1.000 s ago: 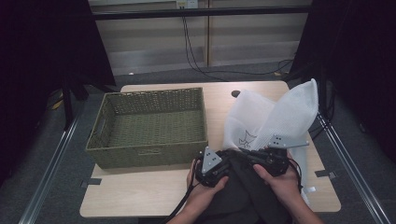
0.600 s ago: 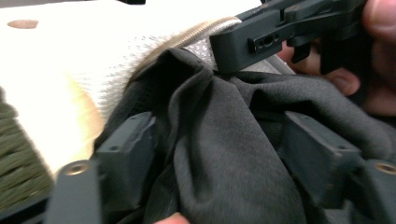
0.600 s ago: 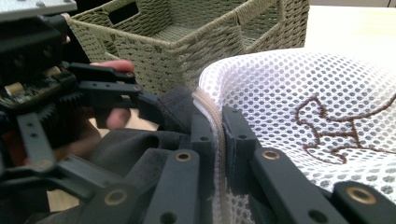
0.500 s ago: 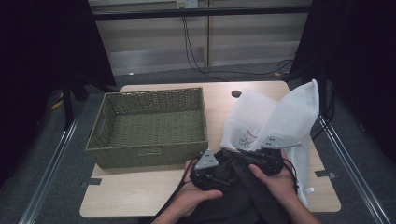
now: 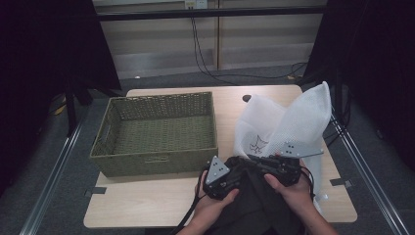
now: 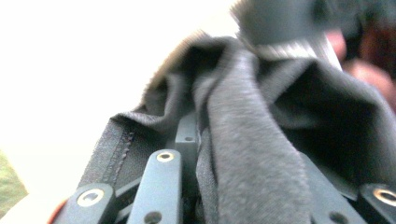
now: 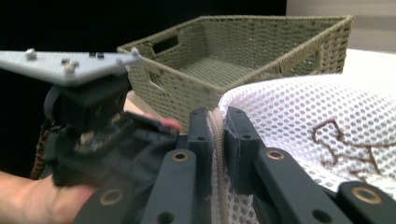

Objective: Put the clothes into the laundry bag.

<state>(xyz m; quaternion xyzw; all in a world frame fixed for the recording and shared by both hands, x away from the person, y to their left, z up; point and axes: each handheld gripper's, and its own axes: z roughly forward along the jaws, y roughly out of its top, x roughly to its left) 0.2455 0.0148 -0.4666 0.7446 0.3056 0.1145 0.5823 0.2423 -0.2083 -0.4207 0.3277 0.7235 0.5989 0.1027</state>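
Our right tongs [image 7: 217,140] pinch the white mesh laundry bag's [image 5: 293,122] zipper edge; left tongs [image 6: 196,154], having just closed, grip the dark garment [image 5: 254,196] immediately left of the bag's mouth.

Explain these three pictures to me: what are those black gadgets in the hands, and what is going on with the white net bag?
No robot here: a person holds a hand-held two-jaw gripper in each hand. The high view looks down on the table from above; each of the other two pictures comes from a camera riding on one gripper, looking along its jaws.

On the table stand a green woven basket and a white mesh bag.

The right gripper is shut on the bag's zipper edge. The left gripper has dark cloth between its jaws, which have just been closing; it appears to pinch the cloth. In the high view the cloth lies bunched between both hands, beside the bag.
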